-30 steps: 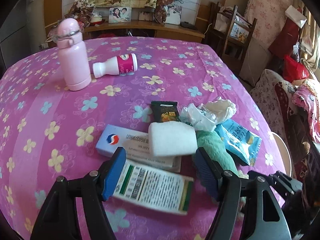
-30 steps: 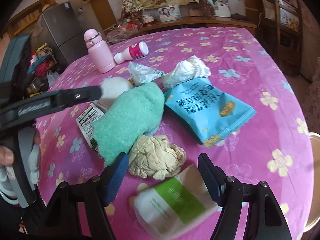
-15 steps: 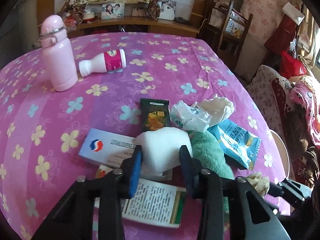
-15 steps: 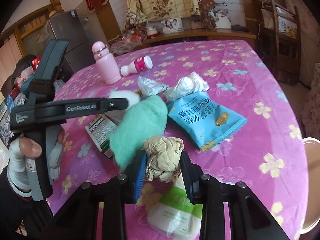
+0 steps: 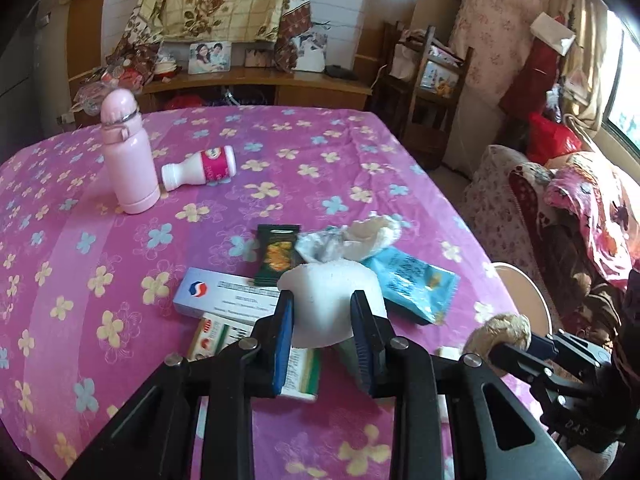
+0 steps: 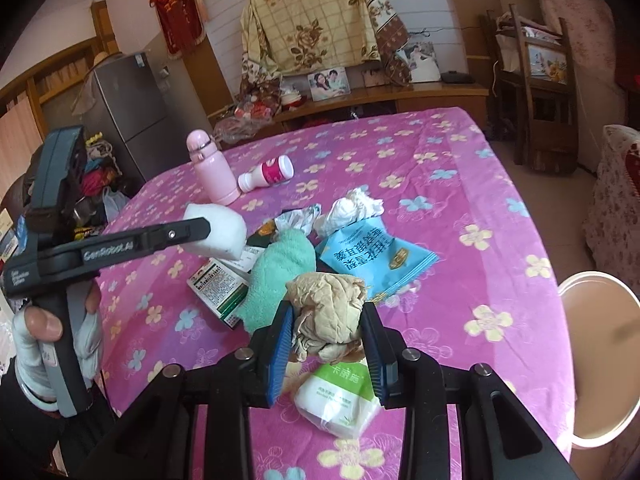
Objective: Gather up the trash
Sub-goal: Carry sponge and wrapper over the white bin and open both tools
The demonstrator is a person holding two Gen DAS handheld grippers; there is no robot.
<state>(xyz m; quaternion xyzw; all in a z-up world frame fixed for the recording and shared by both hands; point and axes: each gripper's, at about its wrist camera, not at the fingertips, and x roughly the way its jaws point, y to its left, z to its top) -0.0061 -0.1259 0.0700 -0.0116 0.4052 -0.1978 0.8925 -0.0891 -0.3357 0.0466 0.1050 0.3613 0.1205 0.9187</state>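
My left gripper [image 5: 323, 344] is shut on a white foam block [image 5: 332, 304] and holds it above the pile; it also shows in the right wrist view [image 6: 218, 230]. My right gripper [image 6: 326, 350] is shut on a crumpled tan paper wad [image 6: 328, 312], lifted above the table; the wad shows in the left wrist view [image 5: 500, 330]. On the pink flowered table [image 5: 120, 280] lie a blue snack bag [image 6: 372, 256], a green cloth [image 6: 280, 272], white crumpled tissue [image 6: 356, 208], a dark sachet [image 5: 278, 254], a white-blue box [image 5: 224, 294] and a green-white packet [image 6: 340, 396].
A pink flask [image 5: 128, 160] stands at the back left with a small white-and-pink bottle [image 5: 200, 166] lying beside it. A round cream bin [image 6: 600, 356] sits off the table's right edge. A sideboard, chairs and a sofa surround the table.
Both grippers closed: the left on the foam block, the right on the tan wad. Both have since lifted their items off the table.
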